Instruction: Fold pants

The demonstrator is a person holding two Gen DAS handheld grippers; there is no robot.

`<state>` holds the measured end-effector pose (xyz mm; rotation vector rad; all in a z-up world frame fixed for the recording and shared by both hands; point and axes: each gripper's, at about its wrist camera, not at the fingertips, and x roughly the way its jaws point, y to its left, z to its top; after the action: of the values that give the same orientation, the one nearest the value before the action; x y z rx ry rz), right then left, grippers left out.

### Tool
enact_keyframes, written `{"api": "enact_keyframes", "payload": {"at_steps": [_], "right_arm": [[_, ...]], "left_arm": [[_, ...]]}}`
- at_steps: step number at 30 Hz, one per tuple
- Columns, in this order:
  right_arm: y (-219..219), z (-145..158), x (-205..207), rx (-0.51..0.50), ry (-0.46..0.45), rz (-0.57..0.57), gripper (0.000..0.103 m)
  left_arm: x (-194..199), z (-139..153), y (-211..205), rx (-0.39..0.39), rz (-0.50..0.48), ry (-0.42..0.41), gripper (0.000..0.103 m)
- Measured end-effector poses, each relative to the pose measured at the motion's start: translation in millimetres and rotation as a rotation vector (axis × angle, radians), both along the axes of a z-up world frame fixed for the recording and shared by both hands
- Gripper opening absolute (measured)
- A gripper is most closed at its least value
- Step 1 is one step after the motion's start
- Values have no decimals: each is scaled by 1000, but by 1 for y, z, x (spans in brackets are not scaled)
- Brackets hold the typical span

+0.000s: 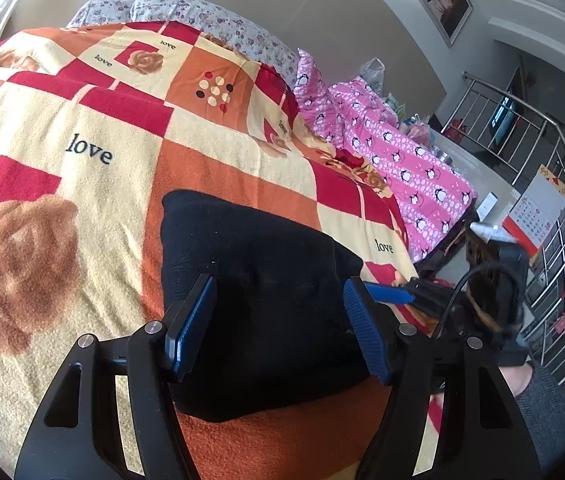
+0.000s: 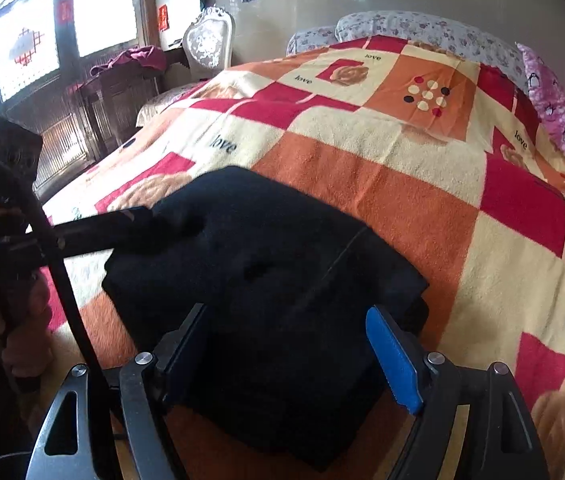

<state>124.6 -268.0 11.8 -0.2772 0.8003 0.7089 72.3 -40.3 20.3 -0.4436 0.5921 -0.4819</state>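
The black pants (image 1: 258, 280) lie folded into a thick rectangular bundle on the patterned bedspread (image 1: 82, 128); they also show in the right wrist view (image 2: 266, 276). My left gripper (image 1: 280, 322) is open, its blue pads on either side of the bundle's near part, above it. My right gripper (image 2: 294, 348) is open over the bundle's near edge. The right gripper's blue finger (image 1: 386, 292) reaches in at the bundle's right side in the left wrist view. The left gripper's finger (image 2: 122, 218) touches the bundle's left side in the right wrist view.
A red, orange and cream "love" bedspread covers the bed (image 2: 422, 168). Pink penguin bedding (image 1: 398, 152) lies along the right side. Floral pillows (image 1: 210, 16) sit at the head. A metal railing (image 1: 562, 208) stands at right; a chair (image 2: 208, 40) and dark cabinet (image 2: 122, 92) at left.
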Motion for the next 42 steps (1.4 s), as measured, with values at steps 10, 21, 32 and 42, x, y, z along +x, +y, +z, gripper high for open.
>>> {"api": "enact_keyframes", "payload": {"at_steps": [10,21,32,42], "right_arm": [[-17,6,-24,72,-32,-36,82],[-14,-4,-92,34,-183,19,82],[-29,5,-93,106,-223,-47,82],[-44,14,-113,198,-257,-123,82]], "left_arm": [[-5,2,-13,98,21,-8,67],[-1,1,-27,211,38,6,70],[-26,9,-60,505,181,54,71],[-61,21,-67,485,219,126,71]]}}
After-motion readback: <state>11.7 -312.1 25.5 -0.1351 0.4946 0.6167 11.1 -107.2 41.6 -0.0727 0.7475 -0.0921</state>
